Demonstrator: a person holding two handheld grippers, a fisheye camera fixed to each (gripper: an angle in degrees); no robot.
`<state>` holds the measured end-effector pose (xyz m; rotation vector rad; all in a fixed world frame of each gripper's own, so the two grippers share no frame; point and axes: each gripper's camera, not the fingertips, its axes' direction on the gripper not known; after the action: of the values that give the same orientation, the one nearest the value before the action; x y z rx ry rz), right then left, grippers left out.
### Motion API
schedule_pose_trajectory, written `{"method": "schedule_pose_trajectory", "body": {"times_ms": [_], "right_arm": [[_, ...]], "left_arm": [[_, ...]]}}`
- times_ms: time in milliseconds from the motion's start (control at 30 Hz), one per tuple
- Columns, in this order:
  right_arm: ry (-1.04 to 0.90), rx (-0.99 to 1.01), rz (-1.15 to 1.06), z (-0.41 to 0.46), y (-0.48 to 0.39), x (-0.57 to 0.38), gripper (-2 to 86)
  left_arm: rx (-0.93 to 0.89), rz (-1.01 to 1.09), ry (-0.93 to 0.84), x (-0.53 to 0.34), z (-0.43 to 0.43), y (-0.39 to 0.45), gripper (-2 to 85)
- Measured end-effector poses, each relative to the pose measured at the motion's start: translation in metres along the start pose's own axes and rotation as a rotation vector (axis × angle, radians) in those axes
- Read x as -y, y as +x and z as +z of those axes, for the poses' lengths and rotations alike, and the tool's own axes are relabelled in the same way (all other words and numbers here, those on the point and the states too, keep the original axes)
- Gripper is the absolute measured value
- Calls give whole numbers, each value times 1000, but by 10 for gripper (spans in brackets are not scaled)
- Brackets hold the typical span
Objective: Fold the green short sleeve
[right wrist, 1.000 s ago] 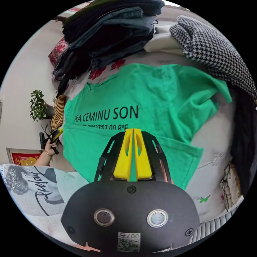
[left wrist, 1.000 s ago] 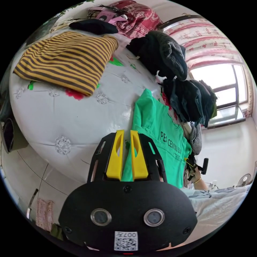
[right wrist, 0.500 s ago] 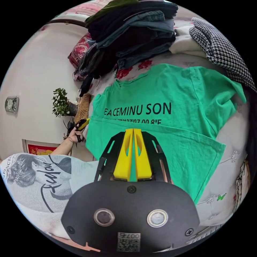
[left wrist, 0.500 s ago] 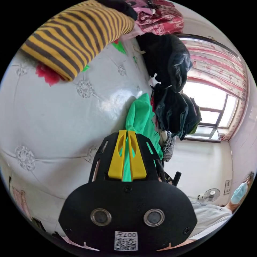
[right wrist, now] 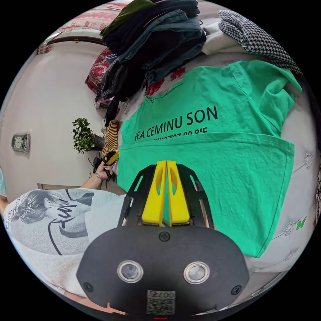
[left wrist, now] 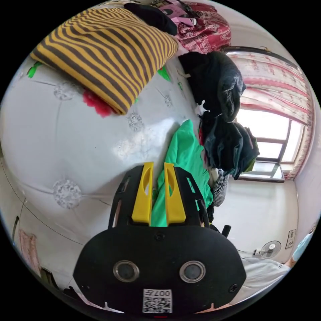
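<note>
Right gripper (right wrist: 166, 164) nearest in right gripper view, yellow jaws pressed nearly together, pinching folded-over hem layer of green short sleeve (right wrist: 214, 157). Shirt spread flat on white quilted bed cover (right wrist: 301, 133), lower part folded up over printed chest, fold edge running across below black lettering, one sleeve bunched toward far corner. Person's printed grey top (right wrist: 50, 220) beside gripper body; hand (right wrist: 100, 174) further off gripping left gripper (right wrist: 112, 157) at shirt's far edge.

Left gripper (left wrist: 156, 165) in left gripper view, jaws slightly spread with narrow gap, green fabric (left wrist: 182, 157) lying between them; unclear whether both jaws press on it. Shirt seen edge-on as thin green strip along bed surface.

Surface: white glossy tufted cover (left wrist: 67, 140) with rosette stitching, red flower (left wrist: 97, 103) and green leaf prints. Yellow-and-brown striped garment (left wrist: 107, 50) folded on cover, well apart from shirt. Dark clothes pile (left wrist: 224, 87) stacked just beyond shirt, dark jeans and jackets (right wrist: 153, 43) in right gripper view, houndstooth garment (right wrist: 257, 36) beside pile. Red patterned bedding (left wrist: 207, 26) at far end.

Room: white walls, pink-red curtains (left wrist: 277, 87) over bright window (left wrist: 267, 147), standing fan (left wrist: 270, 249), potted plant (right wrist: 83, 135), wall clock (right wrist: 20, 143).
</note>
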<state>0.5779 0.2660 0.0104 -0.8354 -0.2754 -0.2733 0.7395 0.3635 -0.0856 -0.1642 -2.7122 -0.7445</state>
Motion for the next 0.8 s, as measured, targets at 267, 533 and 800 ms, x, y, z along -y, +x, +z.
{"method": "schedule_pose_trajectory", "body": {"times_ms": [267,533,800], "right_arm": [[26,31,-22,-9,-17,5,-4],[32,60,28,-3,-20,-12,-4],[73,75,57,-1,-27,-27,-4]], "left_arm": [[-48,23,-32,31,49,42,-3],[228,796,-194,-65,128,211,40],[203,620,-75,-47,72,126,74]]}}
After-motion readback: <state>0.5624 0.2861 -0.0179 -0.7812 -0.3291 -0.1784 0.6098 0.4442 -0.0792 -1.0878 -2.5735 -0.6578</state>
